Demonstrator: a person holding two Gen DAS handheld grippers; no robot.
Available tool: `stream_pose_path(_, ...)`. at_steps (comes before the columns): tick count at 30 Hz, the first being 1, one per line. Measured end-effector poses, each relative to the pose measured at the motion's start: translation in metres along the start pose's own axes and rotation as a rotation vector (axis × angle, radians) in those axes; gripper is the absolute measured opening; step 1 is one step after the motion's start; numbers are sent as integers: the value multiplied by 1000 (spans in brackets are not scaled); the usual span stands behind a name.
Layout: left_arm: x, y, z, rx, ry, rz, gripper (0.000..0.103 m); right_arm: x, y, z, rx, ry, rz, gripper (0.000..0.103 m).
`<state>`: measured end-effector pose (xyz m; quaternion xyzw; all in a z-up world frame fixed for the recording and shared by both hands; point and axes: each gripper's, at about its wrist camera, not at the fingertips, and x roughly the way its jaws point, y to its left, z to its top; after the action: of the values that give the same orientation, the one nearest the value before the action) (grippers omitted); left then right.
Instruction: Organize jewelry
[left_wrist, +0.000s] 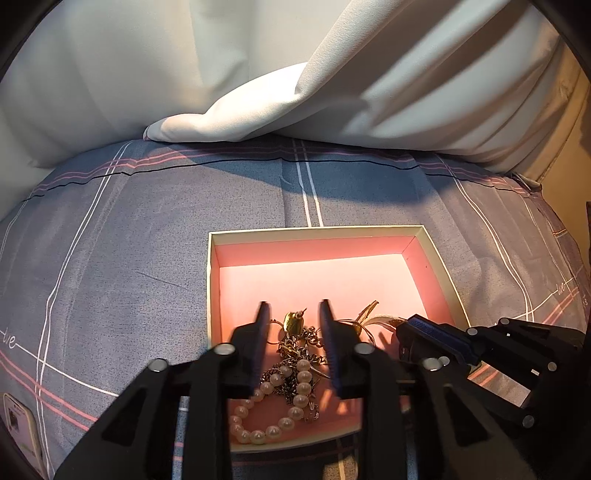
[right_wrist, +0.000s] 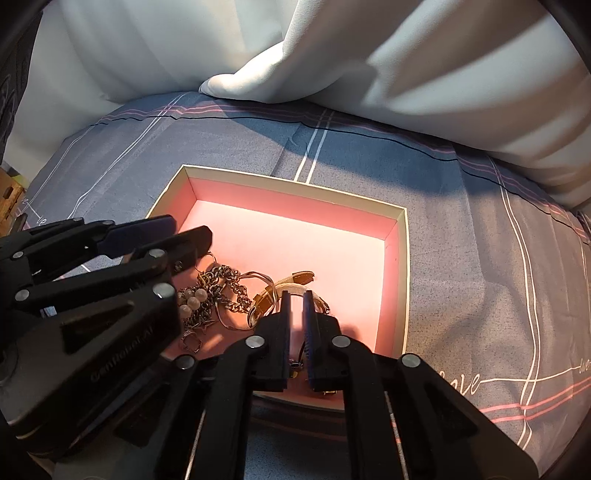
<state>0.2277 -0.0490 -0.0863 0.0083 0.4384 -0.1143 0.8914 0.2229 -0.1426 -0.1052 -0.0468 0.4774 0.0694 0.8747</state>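
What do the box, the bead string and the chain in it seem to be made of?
Box: likely cardboard, matte pink lining, cream rim; thin flat walls with sharp folded corners.
Bead string: glossy cream round beads, pearl or imitation; the look cannot settle which.
Chain: metal, shiny interlocked links, silver-toned, though the warm light leaves the colour open.

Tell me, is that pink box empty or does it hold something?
Not empty. The lidless pink box holds a tangle near its front: a pearl strand, metal chains and a gold pendant. Its far half is bare.
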Motion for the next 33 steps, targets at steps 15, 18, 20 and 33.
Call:
stream_pose_path(15, -26, -2, 0, -6, -75, 49, 97, -34, 7, -1, 0, -108, -40, 98)
stream_pose_path(18, -54, -2, -7, -8, -115, 31, 97, -60, 9, -14, 15, -139, -69, 98)
stream_pose_path(20, -86, 0, -15, -1, -165, 10, 97, -86, 12, -28, 14, -179, -92, 98)
stream_pose_path(33, -239, -16, -92, 46, -340, -9, 97, -223, 36, -112, 47, -363, -145, 98)
